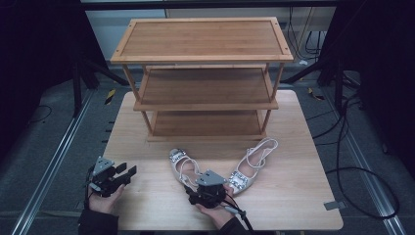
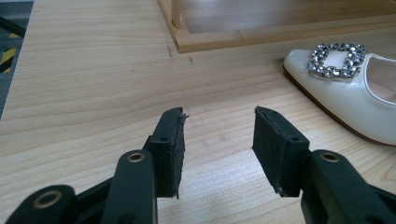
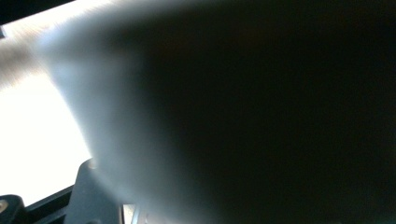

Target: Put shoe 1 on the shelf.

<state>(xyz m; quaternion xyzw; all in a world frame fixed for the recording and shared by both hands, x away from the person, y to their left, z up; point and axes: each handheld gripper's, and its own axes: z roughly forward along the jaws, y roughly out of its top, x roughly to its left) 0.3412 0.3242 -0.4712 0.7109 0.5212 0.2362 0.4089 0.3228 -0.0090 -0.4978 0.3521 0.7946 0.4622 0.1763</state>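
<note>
High view: a bare three-tier bamboo rack (image 1: 201,73) stands at the worktop's (image 1: 303,196) far edge, two cream buckled shoes (image 1: 183,165) near the front, likely awaiting shelving. Left gripper view: left gripper (image 2: 219,135) gapes, empty. Right gripper view: right gripper (image 1: 208,188) against something blurred, grip unclear

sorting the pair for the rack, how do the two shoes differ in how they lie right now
The left shoe lies with its toe and buckle toward the rack; the right shoe is turned the other way, with toe and buckle toward the person and strap toward the rack. The right gripper sits at the left shoe's near end, while the right shoe lies apart from both grippers. Both are cream with sparkly buckles, resting on the table.
</note>
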